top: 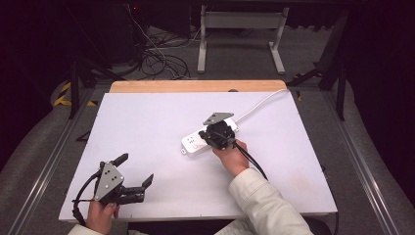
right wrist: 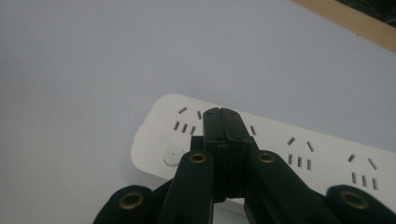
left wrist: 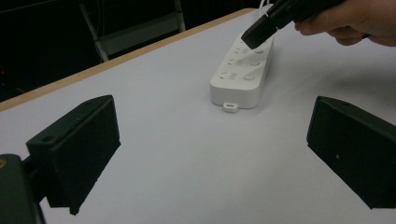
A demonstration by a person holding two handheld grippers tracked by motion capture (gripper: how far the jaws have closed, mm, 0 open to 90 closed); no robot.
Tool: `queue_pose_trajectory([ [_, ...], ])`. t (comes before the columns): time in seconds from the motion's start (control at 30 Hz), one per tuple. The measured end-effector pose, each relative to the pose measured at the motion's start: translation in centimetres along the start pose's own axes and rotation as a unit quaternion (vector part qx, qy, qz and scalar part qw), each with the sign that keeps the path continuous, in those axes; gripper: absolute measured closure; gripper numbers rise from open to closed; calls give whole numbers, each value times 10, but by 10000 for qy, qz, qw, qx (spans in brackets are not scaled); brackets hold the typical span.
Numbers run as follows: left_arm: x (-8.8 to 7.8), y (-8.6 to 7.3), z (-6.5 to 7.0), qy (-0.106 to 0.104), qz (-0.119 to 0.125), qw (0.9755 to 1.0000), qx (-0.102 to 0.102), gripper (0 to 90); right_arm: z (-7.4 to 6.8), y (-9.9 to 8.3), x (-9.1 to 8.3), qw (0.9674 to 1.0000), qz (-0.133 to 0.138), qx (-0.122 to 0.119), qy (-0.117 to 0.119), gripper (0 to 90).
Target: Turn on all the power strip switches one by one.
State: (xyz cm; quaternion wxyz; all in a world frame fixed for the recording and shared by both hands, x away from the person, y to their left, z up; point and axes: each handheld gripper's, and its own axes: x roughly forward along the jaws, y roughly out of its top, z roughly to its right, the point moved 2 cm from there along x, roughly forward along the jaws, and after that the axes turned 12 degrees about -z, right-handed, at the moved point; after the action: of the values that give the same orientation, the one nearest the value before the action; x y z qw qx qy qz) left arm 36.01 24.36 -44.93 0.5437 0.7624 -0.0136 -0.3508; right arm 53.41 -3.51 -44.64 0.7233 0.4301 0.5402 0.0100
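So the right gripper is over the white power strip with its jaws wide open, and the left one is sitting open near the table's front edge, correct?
Not quite. The right gripper is over the white power strip, but its jaws are pressed shut together with nothing between them, as the right gripper view shows. The rest holds: the left gripper is open near the table's front edge.

text: none legible | power strip: sockets and button unlabelled
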Motion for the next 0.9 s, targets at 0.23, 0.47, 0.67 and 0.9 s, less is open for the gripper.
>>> queue_pose_trajectory([
  [0.23,0,0,2,-2,12,10000,7,30,-3,5,-10,9998,72,-71,148,900],
  [0.47,0,0,1,-7,-2,10000,-12,30,-6,6,-10,9997,90,-80,229,900],
  [0.67,0,0,1,-11,1,10000,-13,30,-12,5,-4,9991,73,-98,399,900],
  [0.9,-1,0,1,-10,3,10000,-23,30,-20,-1,8,9989,-33,-191,427,900],
])
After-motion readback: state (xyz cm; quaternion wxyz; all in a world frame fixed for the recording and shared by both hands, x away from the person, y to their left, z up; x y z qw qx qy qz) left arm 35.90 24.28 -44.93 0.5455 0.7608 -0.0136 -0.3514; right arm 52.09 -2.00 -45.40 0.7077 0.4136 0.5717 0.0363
